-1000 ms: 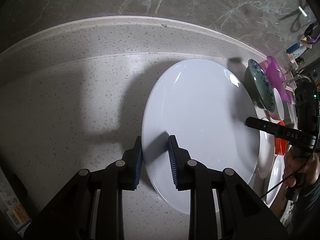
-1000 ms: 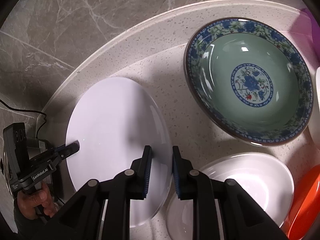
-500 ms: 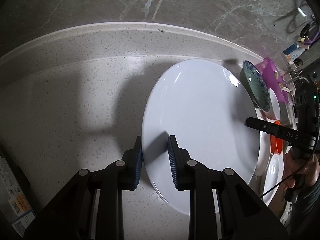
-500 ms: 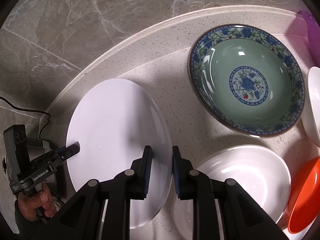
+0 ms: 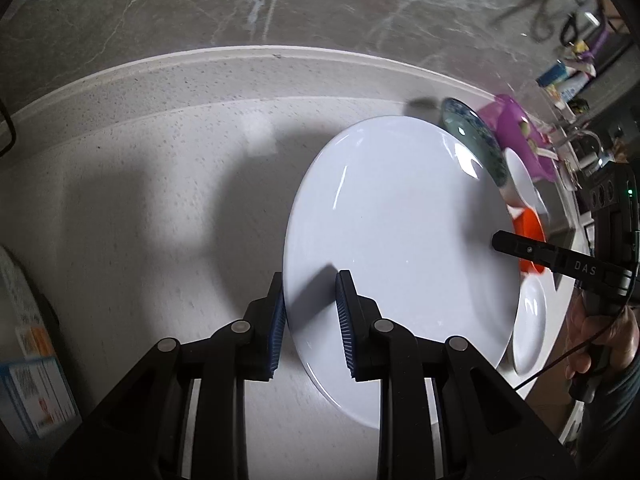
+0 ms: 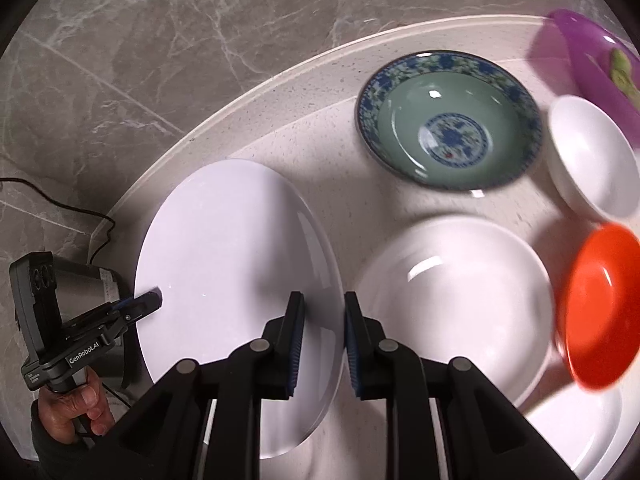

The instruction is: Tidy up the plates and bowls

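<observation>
- A large white plate [image 5: 400, 248] hangs above the speckled desk [image 5: 140, 208], pinched at opposite rims by two hand-held grippers: the left gripper [image 5: 310, 308] clamps the near-left edge between its blue-padded fingers [image 5: 344, 312], the right gripper [image 6: 322, 340] grips the far edge.
- Both pairs of fingers are closed on the plate rim, one pad above and one below.
- Judged from here, the glossy rim gives little purchase; if the two hands drift apart or tilt unevenly, the plate could slip from one grip and drop onto the crockery below.
- A twist of either wrist may lever the rim out of the pads.
- Crowding the right of the desk: a green bowl with blue floral border [image 6: 448, 120], a wide white bowl [image 6: 452, 300] just beside the carried plate, a small white bowl [image 6: 592, 156], an orange bowl [image 6: 600, 308] and a purple container [image 6: 580, 44] at the edge.
- The white bowl lies closest to the plate's path and looks the likeliest thing to be struck.
- A black cable [image 6: 80, 208] trails behind the left gripper, a possible snag.
- The left half of the desk looks open for setting down.
</observation>
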